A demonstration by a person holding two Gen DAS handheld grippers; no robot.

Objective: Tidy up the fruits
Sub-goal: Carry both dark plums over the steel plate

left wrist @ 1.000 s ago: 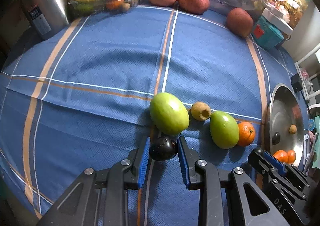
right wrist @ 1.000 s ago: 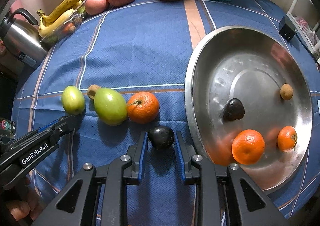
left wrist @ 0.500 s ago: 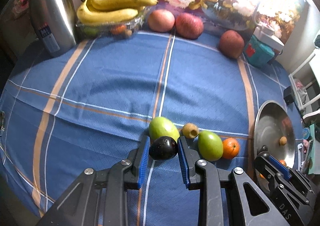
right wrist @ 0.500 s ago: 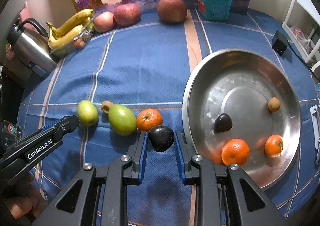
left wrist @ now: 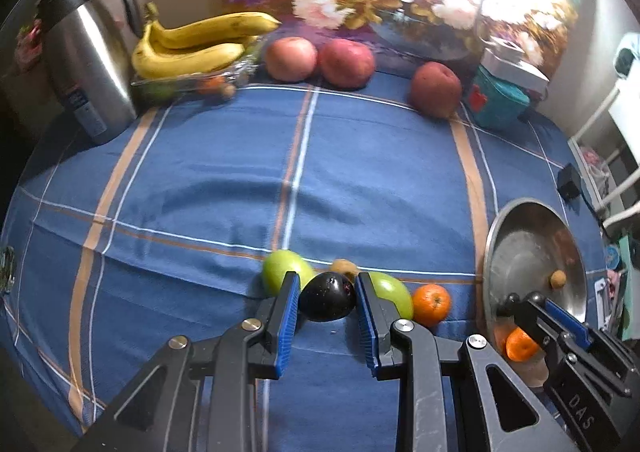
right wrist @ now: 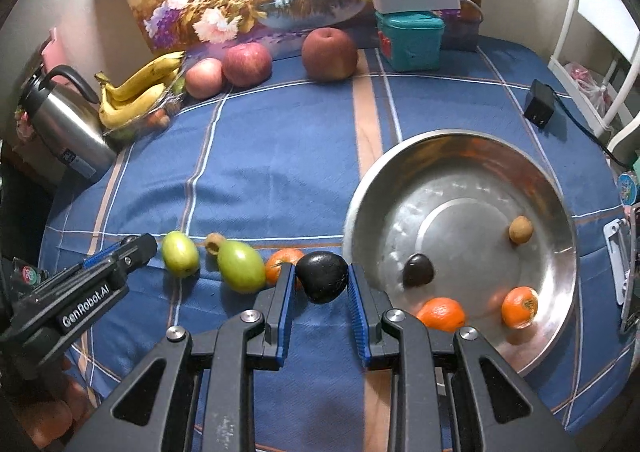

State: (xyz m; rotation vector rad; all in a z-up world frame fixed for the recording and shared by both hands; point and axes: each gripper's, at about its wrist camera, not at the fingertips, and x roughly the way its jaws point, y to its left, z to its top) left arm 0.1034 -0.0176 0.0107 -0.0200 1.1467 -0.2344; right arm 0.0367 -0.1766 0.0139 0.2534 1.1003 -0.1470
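Each gripper carries a dark, glossy fruit clear of the blue cloth. The left gripper (left wrist: 327,298) is clamped on a dark fruit (left wrist: 328,297), and the right gripper (right wrist: 321,284) is clamped on another dark fruit (right wrist: 322,282); in both, the blue pads press only on the flanks of a rounded, slick body, so the hold looks shallow.

A squeeze that loosens, or a quick swing, could let either fruit slide out and roll across the table (right wrist: 280,164).

Just below the left load lies a row on the cloth: a green fruit (left wrist: 280,270), a small brown fruit (left wrist: 345,266), a second green fruit (left wrist: 394,292) and an orange (left wrist: 431,304). A dropped fruit or a low pass could scatter them.

The metal bowl (right wrist: 460,140) sits toward the table's right edge, holding a dark fruit, two oranges and a small brown one. Its rim is close to the right gripper, so a low approach could clip it or tip it. A release from high up could bounce the fruit out.

The two grippers hang near each other and could collide if both head for the bowl.
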